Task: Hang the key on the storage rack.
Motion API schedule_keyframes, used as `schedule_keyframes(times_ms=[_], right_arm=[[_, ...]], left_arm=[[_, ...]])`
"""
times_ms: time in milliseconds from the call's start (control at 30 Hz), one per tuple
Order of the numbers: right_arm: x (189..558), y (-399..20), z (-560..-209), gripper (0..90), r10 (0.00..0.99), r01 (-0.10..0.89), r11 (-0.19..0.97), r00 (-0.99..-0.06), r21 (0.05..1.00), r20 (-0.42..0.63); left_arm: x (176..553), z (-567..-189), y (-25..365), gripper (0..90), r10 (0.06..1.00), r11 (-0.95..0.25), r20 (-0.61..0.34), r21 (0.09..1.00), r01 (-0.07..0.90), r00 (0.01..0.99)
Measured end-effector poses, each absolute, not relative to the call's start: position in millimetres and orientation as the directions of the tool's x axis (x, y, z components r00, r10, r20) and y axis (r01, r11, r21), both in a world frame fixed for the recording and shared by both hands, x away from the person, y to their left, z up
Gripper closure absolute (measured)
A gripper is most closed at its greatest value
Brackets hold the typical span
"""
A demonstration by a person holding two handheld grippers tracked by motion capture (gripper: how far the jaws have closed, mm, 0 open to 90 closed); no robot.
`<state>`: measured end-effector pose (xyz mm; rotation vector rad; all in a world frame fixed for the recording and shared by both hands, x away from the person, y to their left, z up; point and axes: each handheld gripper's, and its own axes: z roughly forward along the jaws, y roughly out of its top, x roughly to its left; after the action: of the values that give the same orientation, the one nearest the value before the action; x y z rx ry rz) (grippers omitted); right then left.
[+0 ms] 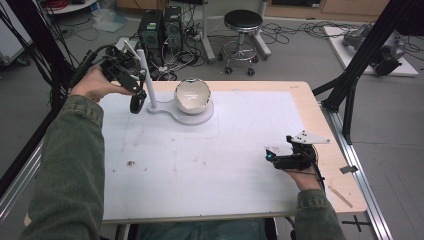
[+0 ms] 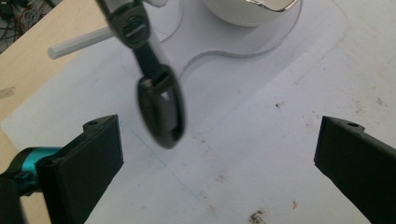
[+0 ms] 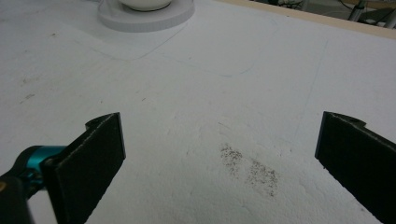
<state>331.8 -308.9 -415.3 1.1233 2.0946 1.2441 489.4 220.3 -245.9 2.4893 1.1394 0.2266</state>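
Left gripper (image 1: 131, 85) is up at the far left corner of the table (image 1: 310, 100), and its jaws are spread wide apart with nothing between them. Dangling in front of it is a black strap-like loop (image 2: 161, 109) hanging off the white post (image 1: 147, 80); it's a bit blurry in the left gripper view, so I can't say exactly what it is. It hangs just above the white mat (image 1: 200, 165), between the jaws from the camera's angle but not touching either one.

That post stands on a flat white base (image 1: 192, 116), and a white bowl (image 1: 191, 95) with a shiny rim sits on the round end of the same base, just beside the post.

Right gripper (image 1: 272, 159) rests low near the right edge of the table, well apart from the bowl. Its jaws are also wide open, holding nothing, pointed across the mat over a dark smudge (image 3: 252, 168).
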Motion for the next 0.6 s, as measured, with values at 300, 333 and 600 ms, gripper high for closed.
schedule_keyframes(times_ms=[300, 333, 600], right_arm=[[332, -310, -415, 0.6, 0.827, 0.409, 0.262, -0.562, 0.874, 0.015], [332, -310, -415, 0.6, 0.828, 0.408, 0.260, -0.561, 0.875, 0.016], [331, -309, -414, 0.6, 0.829, 0.409, 0.254, -0.559, 0.877, 0.021]], left_arm=[[467, -245, 223, 1.7, 0.747, -0.576, -0.028, 0.472, 0.667, 0.664], [464, -246, 224, 1.7, 0.748, -0.573, -0.030, 0.473, 0.669, 0.663], [444, -254, 229, 1.7, 0.748, -0.559, -0.032, 0.510, 0.654, 0.663]])
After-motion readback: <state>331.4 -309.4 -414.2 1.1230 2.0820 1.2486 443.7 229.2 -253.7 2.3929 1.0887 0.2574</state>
